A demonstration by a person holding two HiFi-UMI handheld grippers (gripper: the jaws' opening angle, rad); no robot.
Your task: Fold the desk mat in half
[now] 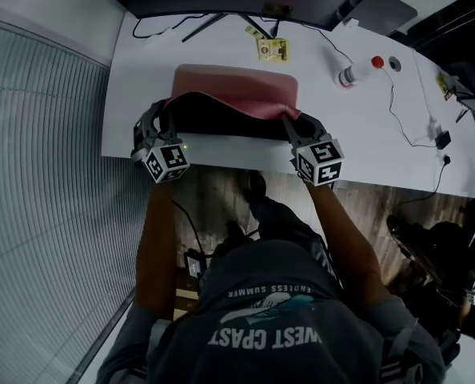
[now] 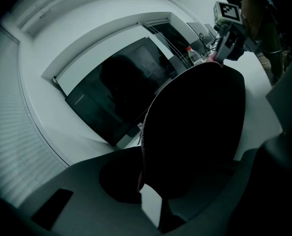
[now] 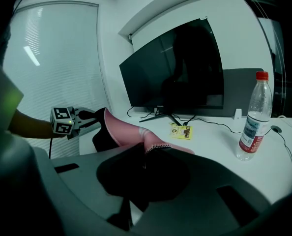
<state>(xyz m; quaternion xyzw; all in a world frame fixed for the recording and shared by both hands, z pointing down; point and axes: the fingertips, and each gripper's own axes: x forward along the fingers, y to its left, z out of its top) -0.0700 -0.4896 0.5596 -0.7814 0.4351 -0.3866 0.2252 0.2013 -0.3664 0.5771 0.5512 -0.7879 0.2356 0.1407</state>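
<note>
The left gripper (image 2: 142, 181) has its jaws pressed together on the near left corner of the desk mat (image 1: 236, 85). The right gripper (image 3: 145, 157) pinches the near right corner. The pink mat lies on the white table (image 1: 365, 142) with its near edge lifted, and its dark underside fills much of the left gripper view. Print on the bottle (image 3: 252, 119) and on the yellow card (image 3: 182, 131) is too small to read. The sweatshirt (image 1: 269, 326) says "ENDLESS SUMMER" and "WEST COAST".
</note>
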